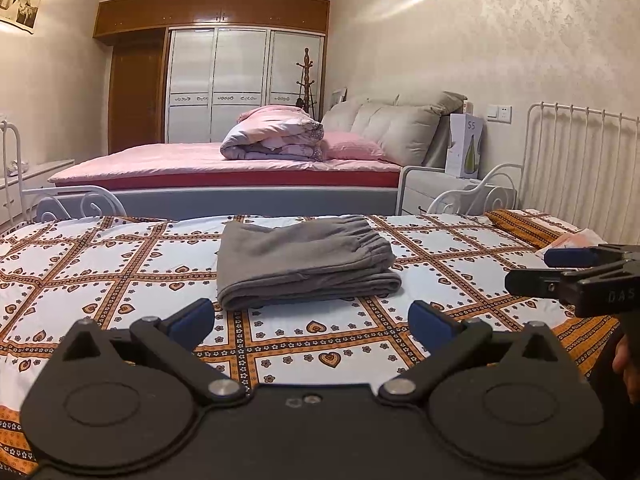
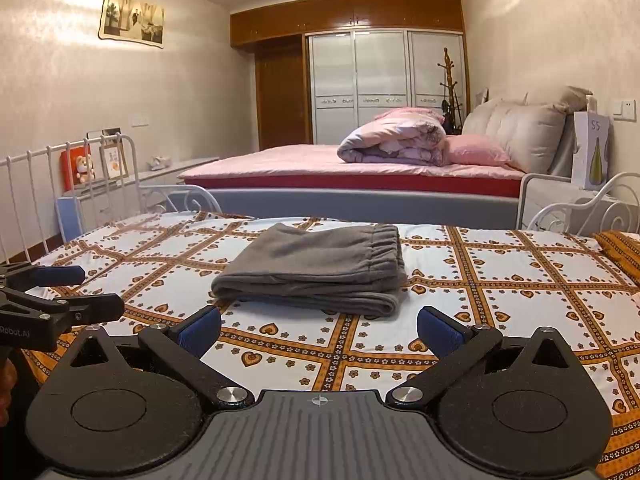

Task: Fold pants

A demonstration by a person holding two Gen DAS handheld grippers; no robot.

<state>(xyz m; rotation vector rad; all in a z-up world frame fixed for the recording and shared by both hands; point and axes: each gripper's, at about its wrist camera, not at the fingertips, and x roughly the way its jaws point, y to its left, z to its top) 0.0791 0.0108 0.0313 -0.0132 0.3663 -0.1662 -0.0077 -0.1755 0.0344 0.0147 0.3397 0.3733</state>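
Grey pants point(image 1: 306, 262) lie folded into a compact stack on the patterned bedspread point(image 1: 120, 264), elastic waistband on top at the right. They also show in the right wrist view point(image 2: 316, 272). My left gripper point(image 1: 312, 320) is open and empty, held just short of the stack's near edge. My right gripper point(image 2: 318, 328) is open and empty, also just short of the stack. Each gripper shows in the other's view: the right one point(image 1: 528, 270) at the right edge, the left one point(image 2: 100, 292) at the left edge.
White metal bed rails point(image 1: 580, 160) stand at the right and left ends point(image 2: 80, 176). An orange pillow point(image 1: 528, 226) lies at the right. Beyond is a pink bed point(image 1: 224, 160) with a rolled quilt point(image 1: 276, 138), and a wardrobe point(image 1: 244, 84).
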